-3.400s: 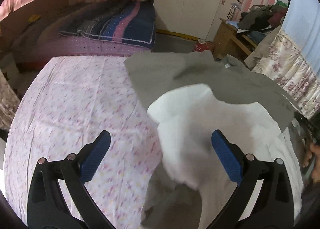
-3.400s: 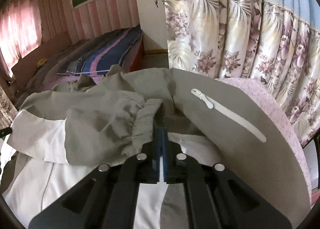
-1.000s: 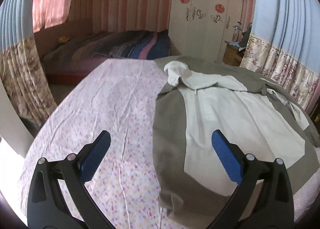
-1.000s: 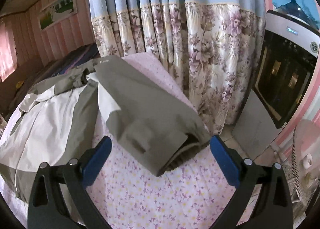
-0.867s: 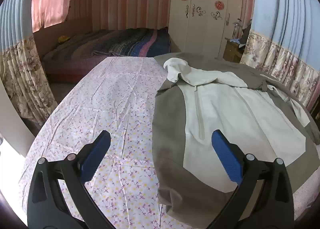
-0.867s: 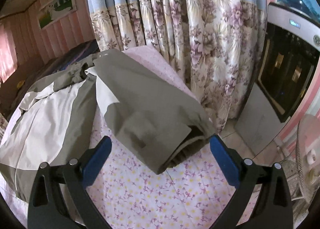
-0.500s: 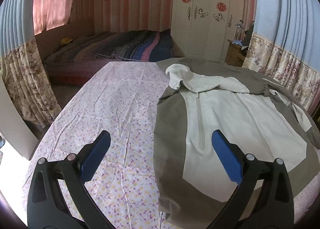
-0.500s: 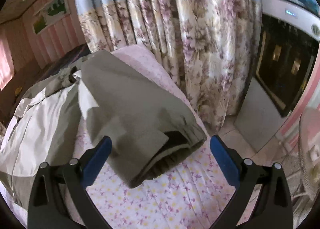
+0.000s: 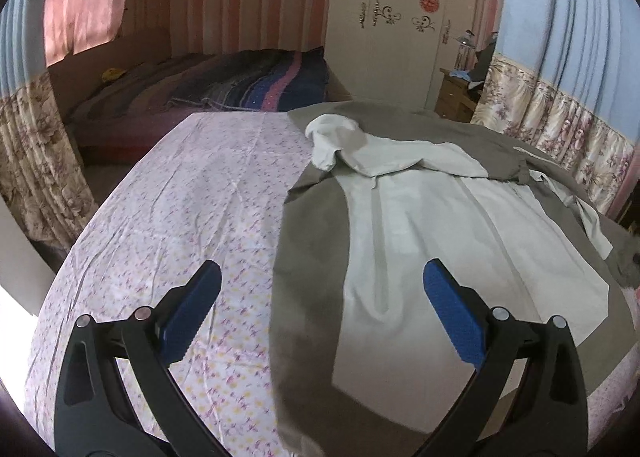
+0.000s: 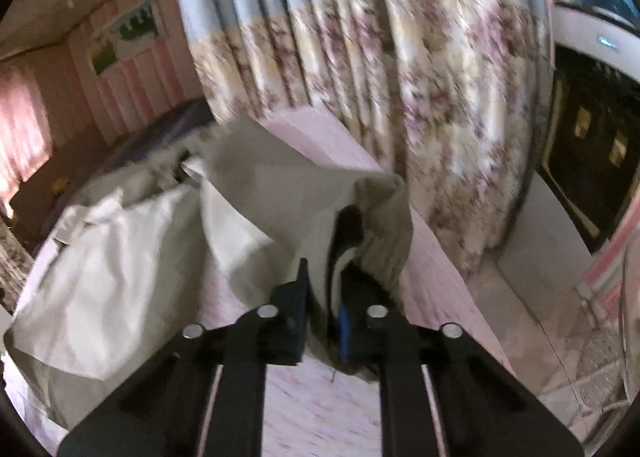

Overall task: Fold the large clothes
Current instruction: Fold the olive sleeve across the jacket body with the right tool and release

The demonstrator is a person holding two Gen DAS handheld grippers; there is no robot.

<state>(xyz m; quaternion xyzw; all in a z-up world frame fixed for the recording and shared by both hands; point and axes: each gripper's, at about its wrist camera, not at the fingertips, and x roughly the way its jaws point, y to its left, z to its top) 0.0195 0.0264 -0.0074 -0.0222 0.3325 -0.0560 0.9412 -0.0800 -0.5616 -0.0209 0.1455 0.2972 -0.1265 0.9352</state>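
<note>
A large grey and off-white jacket [image 9: 420, 241] lies spread on the bed's pink floral sheet [image 9: 192, 217], its hood toward the far end. My left gripper [image 9: 320, 313] is open and empty, held above the jacket's near left edge. In the right wrist view the jacket's grey sleeve [image 10: 288, 193] rises from the sheet, and my right gripper [image 10: 322, 317] is shut on the sleeve cuff [image 10: 376, 225]. The right wrist view is blurred by motion.
Floral curtains [image 10: 420, 105] hang close along the bed's right side. A dark-fronted appliance [image 10: 592, 161] stands past them. A second bed with a striped blanket [image 9: 248, 85], a white wardrobe [image 9: 392, 29] and a wooden side table [image 9: 456, 93] lie beyond.
My right gripper has closed on the sleeve cuff and lifted it off the sheet. My left gripper has stayed open over the jacket's near edge, with little shift.
</note>
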